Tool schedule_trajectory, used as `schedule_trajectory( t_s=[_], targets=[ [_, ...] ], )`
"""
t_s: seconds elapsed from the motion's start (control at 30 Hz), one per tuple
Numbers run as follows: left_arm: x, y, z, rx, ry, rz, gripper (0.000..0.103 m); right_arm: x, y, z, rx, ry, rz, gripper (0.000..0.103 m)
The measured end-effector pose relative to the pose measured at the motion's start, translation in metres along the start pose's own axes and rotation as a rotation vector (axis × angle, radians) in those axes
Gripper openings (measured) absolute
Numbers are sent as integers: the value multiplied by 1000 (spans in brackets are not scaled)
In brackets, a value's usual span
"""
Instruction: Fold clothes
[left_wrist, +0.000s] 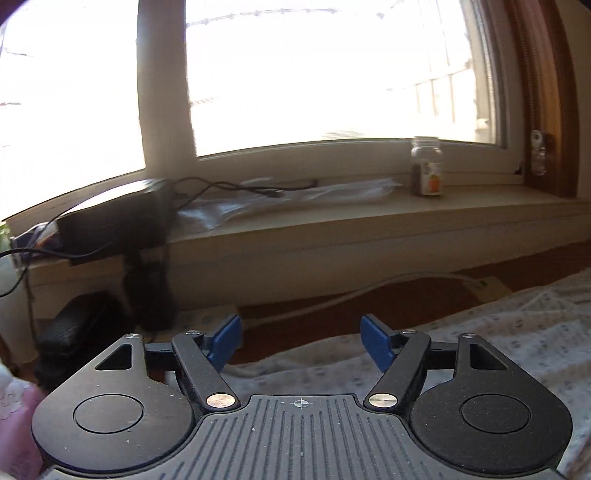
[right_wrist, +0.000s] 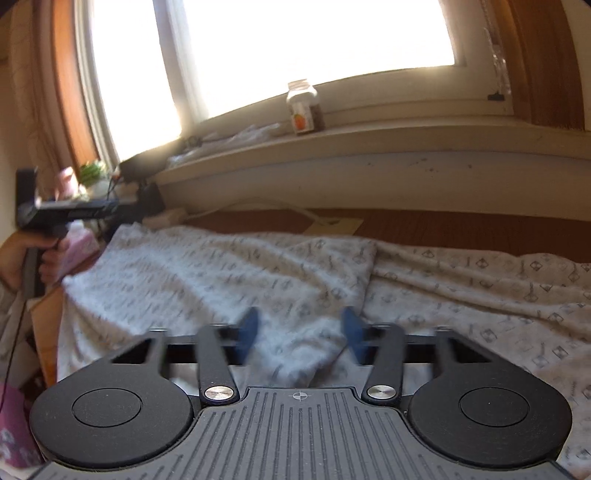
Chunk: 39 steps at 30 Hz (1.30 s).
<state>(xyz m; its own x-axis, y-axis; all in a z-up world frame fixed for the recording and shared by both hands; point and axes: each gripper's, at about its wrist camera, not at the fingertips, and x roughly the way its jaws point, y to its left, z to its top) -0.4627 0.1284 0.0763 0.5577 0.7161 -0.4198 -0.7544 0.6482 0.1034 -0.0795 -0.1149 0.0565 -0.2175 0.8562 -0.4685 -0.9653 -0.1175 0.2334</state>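
A white garment (right_wrist: 229, 273) with a small grey print lies crumpled on the bed, over a sheet (right_wrist: 480, 280) of the same print. My right gripper (right_wrist: 301, 334) hovers open just above the garment's near part, nothing between its blue pads (right_wrist: 248, 328). My left gripper (left_wrist: 301, 345) is open too, held in the air and pointed at the window sill; only the printed cloth's edge (left_wrist: 498, 332) shows below it. In the right wrist view, a hand (right_wrist: 22, 262) holds the left gripper's handle (right_wrist: 70, 212) at the bed's left end.
A window sill (right_wrist: 406, 140) runs behind the bed, with a glass jar (right_wrist: 304, 109), plastic wrap (left_wrist: 295, 194) and cables. A black box (left_wrist: 114, 218) sits at the sill's left. A power strip (right_wrist: 164, 218) and white cord lie on the brown surface behind the bed.
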Motion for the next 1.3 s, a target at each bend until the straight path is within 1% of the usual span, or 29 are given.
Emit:
schedule_trajectory(
  t_s=[0.03, 0.13, 0.3, 0.37, 0.47, 0.57, 0.67, 0.73, 0.77, 0.8, 0.9, 0.97, 1.13, 1.2, 1.3],
  targets=[
    [5, -14, 2, 8, -4, -31, 76, -7, 2, -3, -12, 5, 7, 22],
    [25, -52, 3, 29, -2, -114, 77, -29, 8, -12, -62, 33, 14, 22],
    [64, -90, -4, 57, 66, -211, 77, -57, 19, -30, -145, 60, -13, 22],
    [76, -98, -9, 85, 125, -232, 77, -62, 25, -36, -172, 62, -13, 23],
    [89, -103, -17, 101, 209, -258, 77, -60, 29, -39, -180, 63, 15, 24],
    [88, -103, -21, 104, 208, -250, 77, -54, 33, -35, -187, 66, 43, 24],
    [88, -103, -21, 100, 210, -251, 77, -47, 35, -32, -208, 77, 46, 24],
    [88, -102, -21, 94, 212, -252, 77, -52, 36, -33, -209, 74, 47, 22],
    [88, -101, -20, 90, 214, -254, 77, -54, 36, -34, -209, 71, 48, 18],
    [88, -101, -20, 88, 214, -253, 77, -57, 36, -35, -209, 69, 48, 4],
    [87, -101, -19, 88, 214, -248, 77, -65, 37, -38, -210, 63, 50, 4],
    [86, -100, -19, 87, 215, -247, 77, -78, 41, -40, -218, 64, 83, 3],
    [85, -98, -18, 82, 218, -249, 78, -81, 50, -56, -282, 126, 72, 3],
    [85, -97, -18, 85, 217, -248, 78, -84, 49, -57, -282, 132, 93, 3],
    [86, -96, -18, 84, 218, -248, 78, -94, 45, -51, -260, 90, 85, 4]
  ],
)
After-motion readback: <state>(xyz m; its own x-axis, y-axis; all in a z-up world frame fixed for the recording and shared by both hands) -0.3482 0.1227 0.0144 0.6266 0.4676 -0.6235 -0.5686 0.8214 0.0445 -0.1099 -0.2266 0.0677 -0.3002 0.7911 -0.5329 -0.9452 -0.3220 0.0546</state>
